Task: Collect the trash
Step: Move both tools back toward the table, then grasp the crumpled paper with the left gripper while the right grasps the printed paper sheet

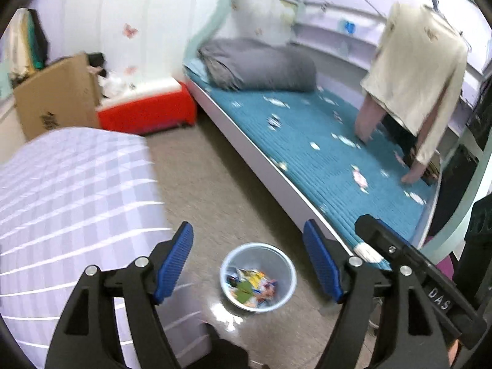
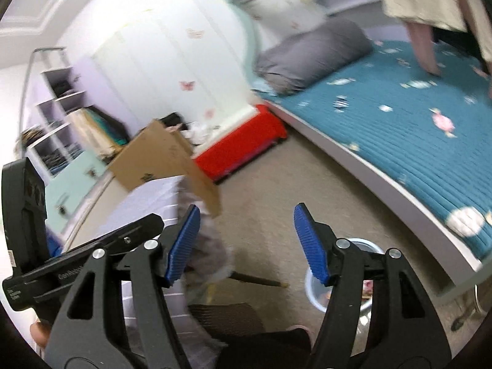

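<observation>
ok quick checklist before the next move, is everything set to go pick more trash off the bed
1. Left gripper empty, jaws apart: ok.
2. Right gripper empty, jaws apart: ok.
3. Bin upright on the floor, holding wrappers: ok.
4. Scraps left on the blue bed cover: not ok, many remain.
5. Bed free of people: not ok, a person leans over it.
6. Sharp view: not ok, blurred.

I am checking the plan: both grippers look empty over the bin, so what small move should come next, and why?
Probably turn toward the bed. Both the left gripper and right gripper stand open and empty, the bin already holds wrappers, and small scraps lie on the blue cover.
</observation>
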Demonstrator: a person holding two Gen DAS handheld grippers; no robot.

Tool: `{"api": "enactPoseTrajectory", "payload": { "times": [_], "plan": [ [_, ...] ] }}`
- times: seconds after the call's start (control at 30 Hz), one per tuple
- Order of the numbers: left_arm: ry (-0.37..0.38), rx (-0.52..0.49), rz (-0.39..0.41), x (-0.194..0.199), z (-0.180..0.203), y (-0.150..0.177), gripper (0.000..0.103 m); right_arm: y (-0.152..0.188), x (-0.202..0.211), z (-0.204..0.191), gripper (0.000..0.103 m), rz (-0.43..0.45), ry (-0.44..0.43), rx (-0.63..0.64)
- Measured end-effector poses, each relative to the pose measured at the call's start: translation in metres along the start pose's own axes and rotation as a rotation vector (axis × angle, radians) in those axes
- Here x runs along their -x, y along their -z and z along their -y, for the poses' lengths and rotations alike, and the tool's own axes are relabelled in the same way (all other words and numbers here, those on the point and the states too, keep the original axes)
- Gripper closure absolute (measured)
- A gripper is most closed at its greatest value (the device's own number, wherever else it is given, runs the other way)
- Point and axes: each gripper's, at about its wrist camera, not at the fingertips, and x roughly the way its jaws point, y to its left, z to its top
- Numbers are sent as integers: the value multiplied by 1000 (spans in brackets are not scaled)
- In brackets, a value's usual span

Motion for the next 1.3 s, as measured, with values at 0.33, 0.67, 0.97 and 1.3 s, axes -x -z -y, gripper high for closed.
{"api": "enactPoseTrajectory", "payload": {
  "times": [0.33, 0.67, 0.97, 1.3],
  "plan": [
    [-183, 136, 105, 104, -129, 15, 28, 31, -43, -162, 39, -162, -230, 188],
    [-380, 392, 133, 160, -287, 64, 28, 99, -129, -283, 39, -406, -327, 305],
    [-459, 485, 110, 172, -366, 103, 28, 139, -181, -348, 39, -542, -374, 329],
    [-431, 479, 13, 142, -399, 123, 50, 165, -215, -379, 50, -599, -324, 364]
  ]
}}
